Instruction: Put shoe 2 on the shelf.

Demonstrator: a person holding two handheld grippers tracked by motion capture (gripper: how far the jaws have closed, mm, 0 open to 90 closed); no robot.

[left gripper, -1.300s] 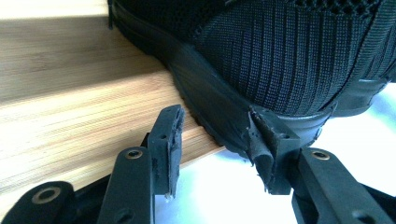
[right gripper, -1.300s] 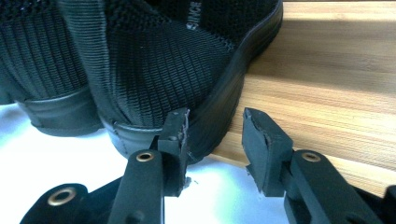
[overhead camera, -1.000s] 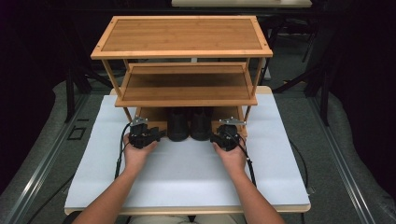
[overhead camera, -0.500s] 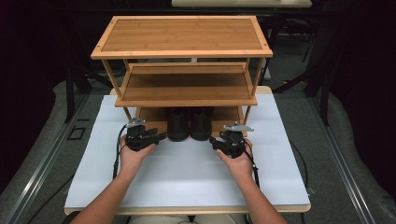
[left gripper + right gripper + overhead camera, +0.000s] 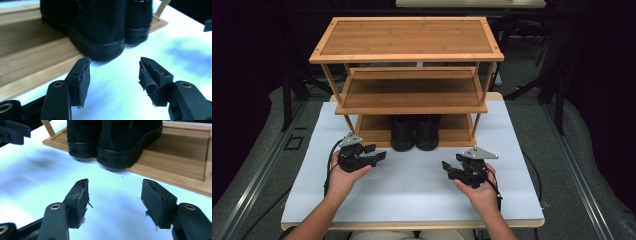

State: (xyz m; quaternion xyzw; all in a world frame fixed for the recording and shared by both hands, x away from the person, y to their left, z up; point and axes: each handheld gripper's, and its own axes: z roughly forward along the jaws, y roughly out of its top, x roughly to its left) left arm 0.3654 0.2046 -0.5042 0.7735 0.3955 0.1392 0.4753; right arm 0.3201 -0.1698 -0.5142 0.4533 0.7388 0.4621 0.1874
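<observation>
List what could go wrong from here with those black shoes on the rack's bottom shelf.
1. The black shoes sit with their heels past the bottom shelf's front edge, so a bump might tip them onto the white table.
2. The left gripper and right gripper have just been opening, nothing between the jaws; both hang near the heels, so a forward sweep may knock the pair.
3. The middle shelf hangs low overhead, so lifting a shoe could strike it.
</observation>
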